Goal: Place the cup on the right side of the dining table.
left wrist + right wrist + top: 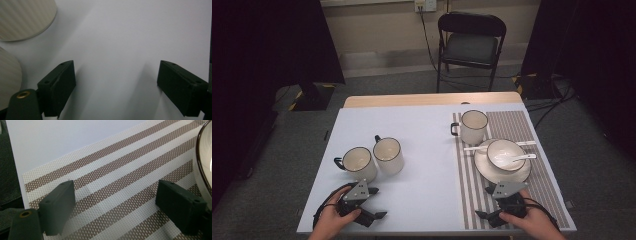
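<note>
Both grippers rest at the table's near edge, jaws spread and empty: the left gripper point(373, 212) just short of two cups point(358, 162), the right gripper point(484, 216) on the striped mat point(120, 182) before the plate point(484, 170). The cups look stiff, glazed, slippery and chippable (probably enamel or ceramic); pinch the rim wall or handle.

No lettering, label or number seems readable anywhere, though distant details are blurred.
</note>
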`<state>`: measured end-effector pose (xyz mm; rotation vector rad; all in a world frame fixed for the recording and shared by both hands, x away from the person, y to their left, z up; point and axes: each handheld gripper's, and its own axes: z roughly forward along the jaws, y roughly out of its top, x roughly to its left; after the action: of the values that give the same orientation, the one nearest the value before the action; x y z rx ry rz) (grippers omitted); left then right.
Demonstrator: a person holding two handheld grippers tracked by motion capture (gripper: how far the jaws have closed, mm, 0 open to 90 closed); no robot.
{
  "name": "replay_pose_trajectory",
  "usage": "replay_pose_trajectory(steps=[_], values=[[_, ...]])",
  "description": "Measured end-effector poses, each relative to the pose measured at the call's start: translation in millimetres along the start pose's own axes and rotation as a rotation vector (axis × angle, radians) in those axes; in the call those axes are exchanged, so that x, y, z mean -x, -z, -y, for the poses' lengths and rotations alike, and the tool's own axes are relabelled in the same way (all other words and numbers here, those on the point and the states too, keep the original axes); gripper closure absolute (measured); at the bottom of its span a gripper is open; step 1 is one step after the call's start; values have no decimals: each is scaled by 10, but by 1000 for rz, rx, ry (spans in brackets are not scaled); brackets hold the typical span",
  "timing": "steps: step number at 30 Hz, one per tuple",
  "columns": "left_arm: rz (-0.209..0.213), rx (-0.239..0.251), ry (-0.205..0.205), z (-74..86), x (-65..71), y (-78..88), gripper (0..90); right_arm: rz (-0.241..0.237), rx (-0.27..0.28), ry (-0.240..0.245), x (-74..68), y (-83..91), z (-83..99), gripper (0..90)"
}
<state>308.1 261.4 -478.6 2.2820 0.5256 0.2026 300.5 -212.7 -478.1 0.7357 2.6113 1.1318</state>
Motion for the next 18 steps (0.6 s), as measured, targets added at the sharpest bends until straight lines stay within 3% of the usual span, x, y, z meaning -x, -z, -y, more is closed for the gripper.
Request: replay_pose_trajectory(steps=[4,18], values=[[23,14,0,17,-18,2,127,-3,4,0,3,1,5,151],[20,11,-15,18,-5,-8,109,-11,9,-3,14,2,6,150]])
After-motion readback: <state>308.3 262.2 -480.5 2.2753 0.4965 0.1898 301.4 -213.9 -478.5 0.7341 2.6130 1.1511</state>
